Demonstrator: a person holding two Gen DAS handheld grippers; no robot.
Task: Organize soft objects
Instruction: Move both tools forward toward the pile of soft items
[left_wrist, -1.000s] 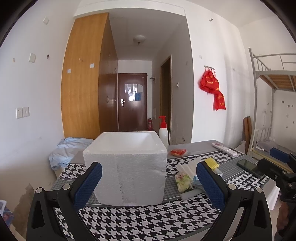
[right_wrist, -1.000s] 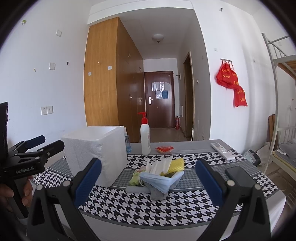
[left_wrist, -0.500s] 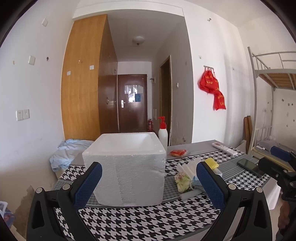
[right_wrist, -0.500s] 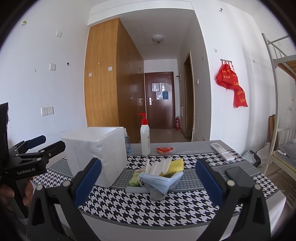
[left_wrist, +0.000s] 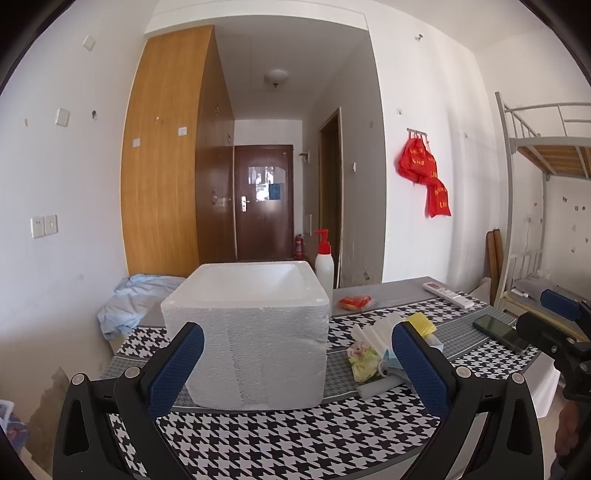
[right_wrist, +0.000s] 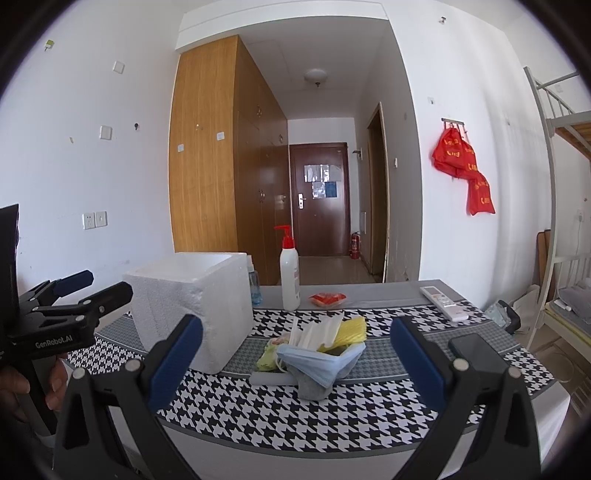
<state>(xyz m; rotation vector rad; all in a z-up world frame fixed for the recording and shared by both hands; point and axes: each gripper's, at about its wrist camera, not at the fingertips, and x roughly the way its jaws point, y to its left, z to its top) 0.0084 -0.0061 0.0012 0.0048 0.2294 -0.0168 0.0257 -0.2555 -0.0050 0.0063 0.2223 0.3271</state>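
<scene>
Bare checked surface lies open across the lower centre of the right wrist frame, giving clear passage to the pile of soft objects at centre. The foam box blocks the centre left, its open top unobstructed. A pump bottle stands behind; a phone lies lower right.

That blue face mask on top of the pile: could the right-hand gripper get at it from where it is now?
Probably yes. The right gripper is open and the blue face mask lies straight ahead between its fingers, on top of the pile, with nothing in front. The foam box stands off to the left.
</scene>
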